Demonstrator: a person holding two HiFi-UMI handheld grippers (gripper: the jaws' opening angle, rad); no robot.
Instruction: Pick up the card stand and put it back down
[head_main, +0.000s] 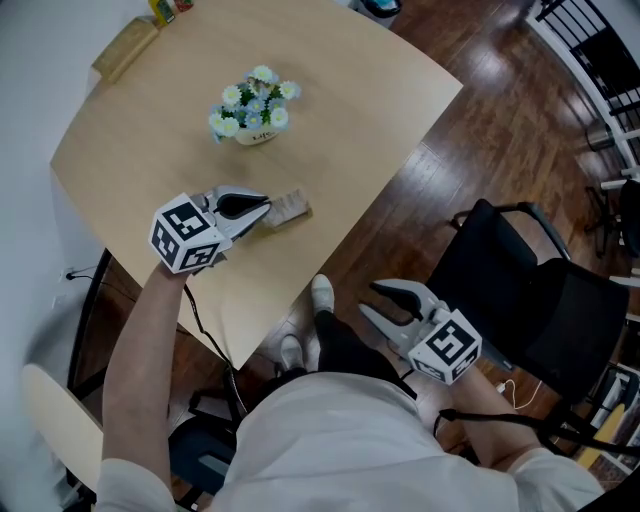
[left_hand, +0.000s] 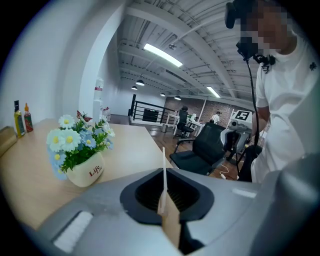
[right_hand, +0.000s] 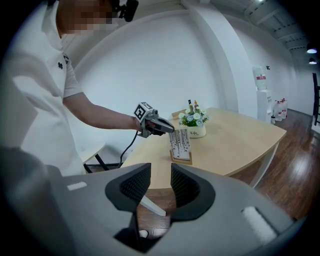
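**Tongs split: left tongs (head_main: 258, 210) grip the card stand (head_main: 290, 208), right tongs (head_main: 370, 300) idle**

Left tongs are closed on the thin upright card (left_hand: 163, 170). Its edge is pinched between the pads, and the wooden base (left_hand: 171, 225) shows just below them. The card stand is near the front edge of the surface (head_main: 350, 130). I cannot tell whether its base rests on the wood or hangs just clear of it.

It should be light. The card looks thin enough to flex and may slip out of its slot, so a hold low down, close to the base, seems safer than one at the top edge.

At the far left corner stand two small bottles (left_hand: 20, 120), contents unclear. Right of them a white pot (head_main: 256, 134) is full of white and blue flowers (head_main: 255, 98). Right tongs hang open and empty, off the surface and over the floor (head_main: 480, 130).
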